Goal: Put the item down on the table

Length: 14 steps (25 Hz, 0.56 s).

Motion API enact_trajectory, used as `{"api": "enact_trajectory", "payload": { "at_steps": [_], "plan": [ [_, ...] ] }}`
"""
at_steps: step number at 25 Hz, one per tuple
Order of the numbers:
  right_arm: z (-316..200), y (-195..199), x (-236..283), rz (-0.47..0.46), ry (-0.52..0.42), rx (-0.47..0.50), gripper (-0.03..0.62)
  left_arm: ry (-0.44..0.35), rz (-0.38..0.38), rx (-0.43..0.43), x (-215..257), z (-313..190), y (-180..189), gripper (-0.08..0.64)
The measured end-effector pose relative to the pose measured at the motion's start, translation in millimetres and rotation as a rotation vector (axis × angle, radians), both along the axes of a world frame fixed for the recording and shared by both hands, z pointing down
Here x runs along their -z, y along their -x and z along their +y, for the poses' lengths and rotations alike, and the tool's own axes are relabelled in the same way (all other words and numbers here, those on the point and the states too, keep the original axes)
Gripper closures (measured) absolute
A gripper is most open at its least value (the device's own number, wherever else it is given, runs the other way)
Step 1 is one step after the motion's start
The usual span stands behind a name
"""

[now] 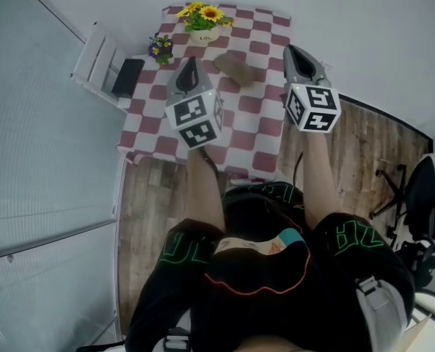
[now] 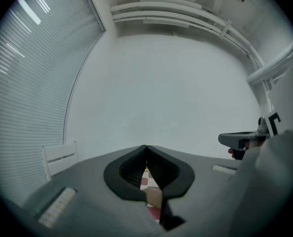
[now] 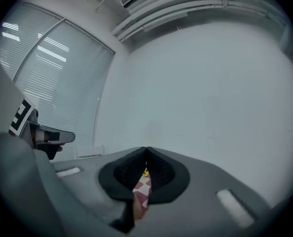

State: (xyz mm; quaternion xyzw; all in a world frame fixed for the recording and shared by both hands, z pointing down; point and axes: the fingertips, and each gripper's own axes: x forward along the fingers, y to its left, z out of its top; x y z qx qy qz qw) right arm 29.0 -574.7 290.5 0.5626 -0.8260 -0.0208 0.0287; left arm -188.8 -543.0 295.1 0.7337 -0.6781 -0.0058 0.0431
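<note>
A brown oblong item (image 1: pixel 234 70) lies on the table with the red-and-white checked cloth (image 1: pixel 257 134), apart from both grippers. My left gripper (image 1: pixel 190 63) hovers just left of it, jaws closed tip to tip with nothing between them. My right gripper (image 1: pixel 296 52) hangs over the table's right edge, also shut and empty. In the left gripper view the closed left gripper (image 2: pixel 146 147) points at the wall, and the brown item (image 2: pixel 154 197) shows below through the jaw gap. The right gripper view has the closed right gripper (image 3: pixel 146 150) over a sliver of checked cloth (image 3: pixel 142 190).
A pot of sunflowers (image 1: pixel 204 19) stands at the table's far edge, and a small pot of purple flowers (image 1: pixel 161 48) at its left. A white chair (image 1: pixel 100 64) with a dark flat object (image 1: pixel 127 78) is left of the table. An office chair (image 1: pixel 422 196) stands at the right.
</note>
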Motion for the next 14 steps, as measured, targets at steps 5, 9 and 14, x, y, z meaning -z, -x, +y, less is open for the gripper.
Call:
{"api": "enact_trajectory", "payload": {
  "at_steps": [5, 9, 14],
  "plan": [
    [-7.0, 1.6, 4.9, 0.006, -0.003, 0.011, 0.589, -0.039, 0.007, 0.011, 16.1, -7.2, 7.6, 0.551],
    [-11.3, 5.3, 5.8, 0.012, -0.004, 0.021, 0.589, -0.042, 0.006, 0.020, 16.5, -11.2, 13.5, 0.551],
    [-16.2, 14.7, 4.2, 0.037, -0.002, 0.030, 0.589, -0.048, 0.049, 0.028, 16.5, -15.5, 25.7, 0.551]
  ]
}}
